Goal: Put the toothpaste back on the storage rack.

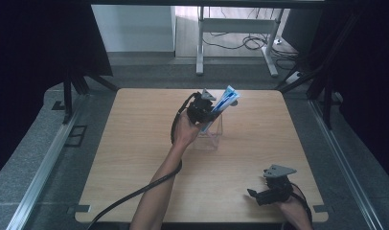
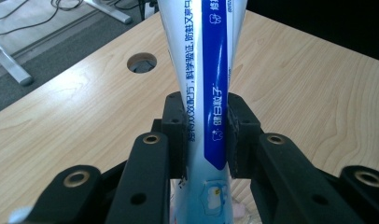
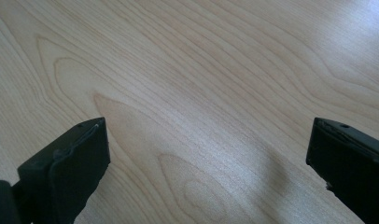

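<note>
While the left gripper (image 1: 209,109) sits above the middle of the table (image 1: 135,158), its two black jaws are pressed onto the sides of a toothpaste tube (image 1: 222,105), pinching it firmly. Seen from the high view, the tube is blue and white and leans up and away to the right, with its lower end inside a clear plastic box (image 1: 212,136) that stands on the wood just in front of the hand. From the left gripper view, the tube (image 2: 208,93) runs straight up between the pads, which squeeze it in at the waist (the blue stripe carries white printed characters, too fine to read in full). Behind it in that view lies the pale wooden tabletop (image 2: 309,84) with a round hole (image 2: 142,62) cut through it near the far edge.

Well apart from all this, the right gripper (image 1: 262,195) rests low at the near right corner of the table, held by the person's right hand (image 1: 293,208). Its jaws are spread wide, and the right gripper view shows bare wood grain (image 3: 201,93) between them, nothing pinched.

A black cable (image 1: 130,196) trails from the left gripper back along the forearm toward the near edge.
</note>
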